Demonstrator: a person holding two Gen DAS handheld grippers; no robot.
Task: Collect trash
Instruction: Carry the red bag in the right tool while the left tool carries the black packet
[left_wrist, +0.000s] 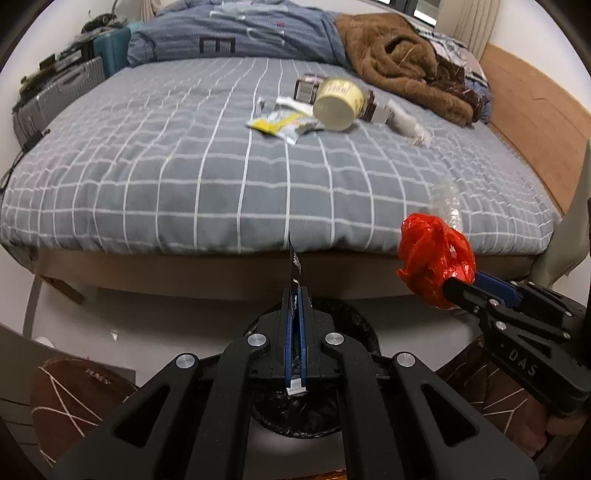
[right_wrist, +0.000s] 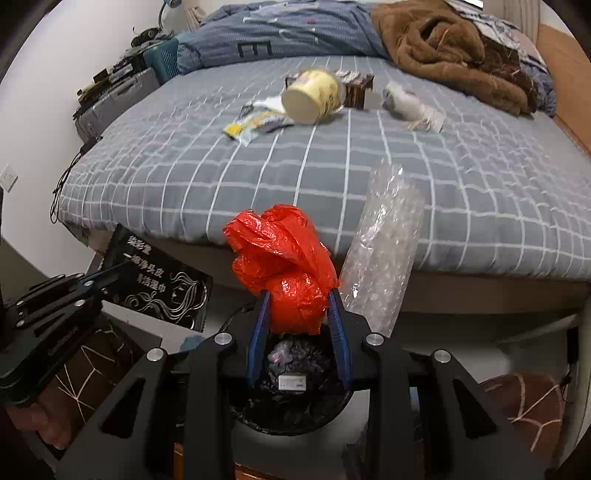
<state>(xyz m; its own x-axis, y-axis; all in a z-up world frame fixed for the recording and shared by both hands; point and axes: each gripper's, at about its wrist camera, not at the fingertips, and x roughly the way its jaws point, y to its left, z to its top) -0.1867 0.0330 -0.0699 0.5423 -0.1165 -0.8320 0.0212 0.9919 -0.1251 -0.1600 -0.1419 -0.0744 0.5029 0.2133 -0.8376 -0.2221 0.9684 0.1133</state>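
Two tools clamped — left (left_wrist: 294, 295) on black packet (right_wrist: 155, 280), right (right_wrist: 297, 306) on red bag (right_wrist: 284, 266) — before checked bed (left_wrist: 184, 166).

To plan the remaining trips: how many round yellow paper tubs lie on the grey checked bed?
1. The round yellow paper tub lies on its side mid-bed, beside brown boxes; others may hide behind it.

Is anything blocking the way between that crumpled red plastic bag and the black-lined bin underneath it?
Nothing visible does. The crumpled red plastic bag sits pinched in the right gripper, directly above the open black-lined trash bin. The clear bubble wrap hangs beside it, to the right, not beneath it.
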